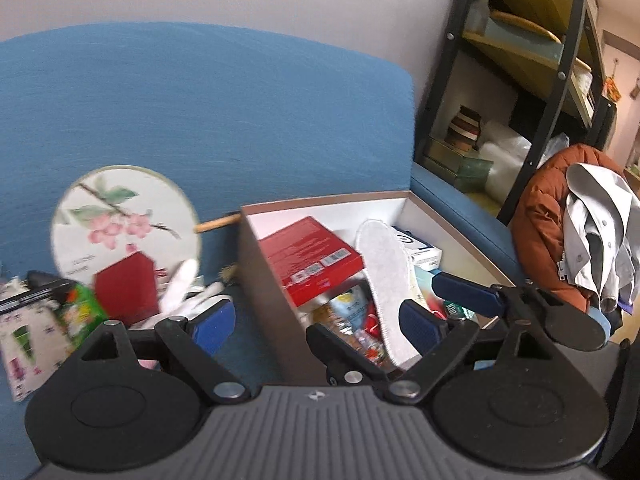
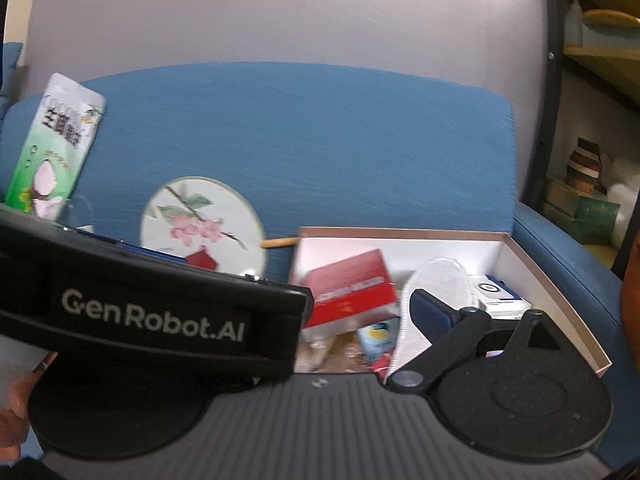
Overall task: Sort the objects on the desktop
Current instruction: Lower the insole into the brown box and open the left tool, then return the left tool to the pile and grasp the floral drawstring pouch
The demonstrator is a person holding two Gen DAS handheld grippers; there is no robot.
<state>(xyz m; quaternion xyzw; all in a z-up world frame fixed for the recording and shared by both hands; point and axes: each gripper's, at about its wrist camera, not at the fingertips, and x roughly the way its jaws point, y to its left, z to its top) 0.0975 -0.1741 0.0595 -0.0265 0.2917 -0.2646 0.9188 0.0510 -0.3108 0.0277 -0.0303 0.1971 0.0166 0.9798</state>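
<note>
An open cardboard box (image 1: 264, 280) sits on a blue sofa and holds a red carton (image 1: 310, 258), a white insole (image 1: 388, 276), snack packets and a small white box. It also shows in the right wrist view (image 2: 552, 272). My left gripper (image 1: 316, 322) is open and empty, its fingers straddling the box's left wall. My right gripper's right finger (image 2: 430, 310) hovers over the box by the insole (image 2: 440, 280); its left finger is hidden behind the left gripper's body (image 2: 152, 316). A pile of loose items (image 1: 80, 304) lies left of the box.
A round painted fan (image 1: 124, 216) leans on the sofa back (image 1: 240, 112). A green-white packet (image 2: 52, 148) stands at the left. A metal shelf (image 1: 520, 80) and a chair draped with jackets (image 1: 576, 224) stand to the right.
</note>
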